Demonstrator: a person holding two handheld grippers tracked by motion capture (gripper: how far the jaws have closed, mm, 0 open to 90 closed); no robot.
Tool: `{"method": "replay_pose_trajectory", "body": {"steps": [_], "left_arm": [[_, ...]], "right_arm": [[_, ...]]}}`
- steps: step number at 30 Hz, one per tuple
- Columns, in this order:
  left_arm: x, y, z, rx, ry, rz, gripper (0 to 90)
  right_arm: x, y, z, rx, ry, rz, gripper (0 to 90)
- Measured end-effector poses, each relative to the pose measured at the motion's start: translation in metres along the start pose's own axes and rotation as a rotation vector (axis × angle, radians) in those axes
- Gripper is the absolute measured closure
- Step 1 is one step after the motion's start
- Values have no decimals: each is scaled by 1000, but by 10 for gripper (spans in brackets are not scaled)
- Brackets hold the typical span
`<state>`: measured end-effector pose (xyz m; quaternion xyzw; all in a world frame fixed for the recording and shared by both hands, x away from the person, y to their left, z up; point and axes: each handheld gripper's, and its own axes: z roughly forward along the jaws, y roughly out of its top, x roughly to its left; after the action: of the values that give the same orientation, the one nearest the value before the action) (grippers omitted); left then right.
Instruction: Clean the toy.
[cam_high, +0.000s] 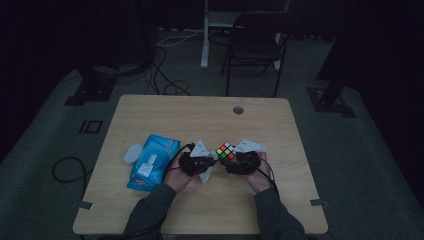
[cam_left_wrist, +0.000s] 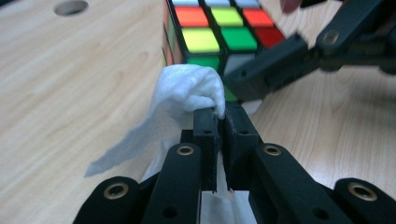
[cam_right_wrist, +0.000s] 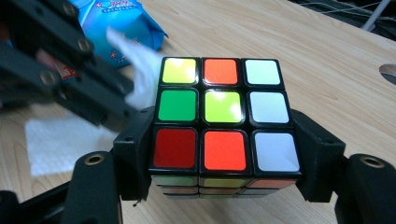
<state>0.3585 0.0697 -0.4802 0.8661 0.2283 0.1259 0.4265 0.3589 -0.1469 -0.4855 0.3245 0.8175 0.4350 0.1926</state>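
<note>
From the high view, the puzzle cube (cam_high: 226, 152) sits above the desk (cam_high: 200, 115) between both hands. In the left gripper view, the left claw (cam_left_wrist: 219, 114) pinches a white wipe (cam_left_wrist: 187, 91) touching the cube's side, just ahead. In the right gripper view, the right claw (cam_right_wrist: 224, 154) clamps the cube.

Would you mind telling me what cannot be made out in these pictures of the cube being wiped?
- Puzzle cube: its underside, hidden by its own body in the right gripper view; its near side, covered by the wipe in the left gripper view.
- Wipe pack: the print is too small and dim in the high view.
- Whether the wipe touches the cube: the left claw blocks the spot.
</note>
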Motion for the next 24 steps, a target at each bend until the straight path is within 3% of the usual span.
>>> {"method": "replay_pose_trajectory", "body": {"steps": [5, 15, 24], "left_arm": [[-1, 1, -1, -3, -2, 7, 859], [-9, -5, 17, 38, -22, 16, 858], [-19, -4, 25, 44, -51, 36, 858]], "right_arm": [[0, 0, 1, 2, 2, 0, 340], [-1, 0, 0, -5, -14, 21, 340], [-3, 0, -1, -12, -20, 52, 340]]}}
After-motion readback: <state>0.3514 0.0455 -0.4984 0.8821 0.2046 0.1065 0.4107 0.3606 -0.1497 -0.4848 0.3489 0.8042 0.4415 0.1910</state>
